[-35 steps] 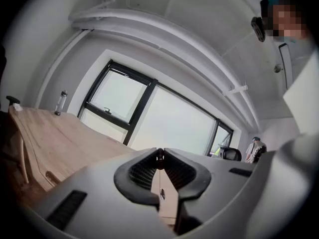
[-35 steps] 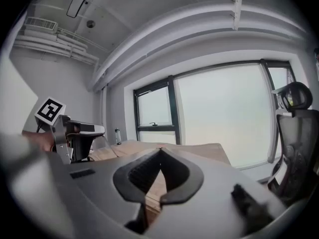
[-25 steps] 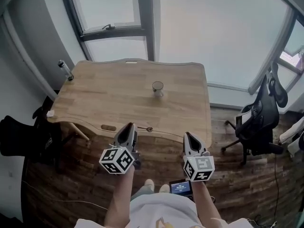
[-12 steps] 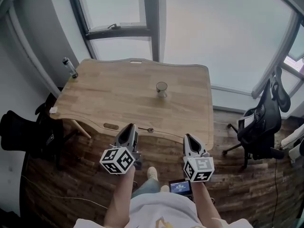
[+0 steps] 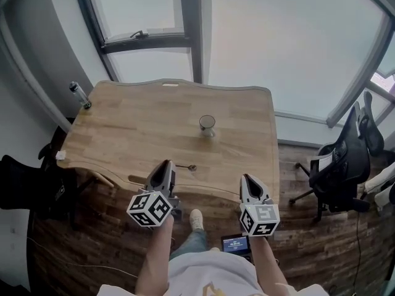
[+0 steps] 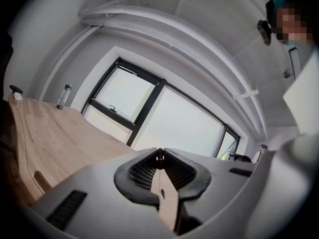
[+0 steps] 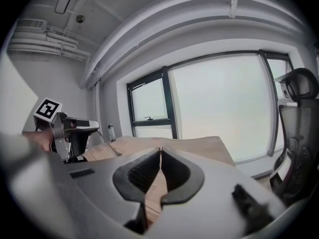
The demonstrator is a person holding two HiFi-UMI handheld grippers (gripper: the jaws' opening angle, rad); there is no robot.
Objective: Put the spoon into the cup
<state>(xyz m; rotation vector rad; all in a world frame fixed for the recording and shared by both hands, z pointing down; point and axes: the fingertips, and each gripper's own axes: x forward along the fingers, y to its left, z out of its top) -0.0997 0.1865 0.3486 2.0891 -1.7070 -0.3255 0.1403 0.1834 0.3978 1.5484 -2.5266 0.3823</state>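
The left gripper [image 5: 165, 168] and right gripper [image 5: 248, 181] are both closed on nothing, at the near edge of the surface [image 5: 136, 128]. The spoon [image 5: 186, 166] lies just beside the left one (not touching it). The cup [image 5: 207, 125] stands upright farther back.

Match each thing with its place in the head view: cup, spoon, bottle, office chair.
Things:
1. cup
2. spoon
3. bottle
4. office chair

Places:
A. at the far left corner of the table
B. on the floor, right of the table
C. around the middle of the table
D. near the table's front edge

Pairs: 1-C; 2-D; 3-A; 4-B
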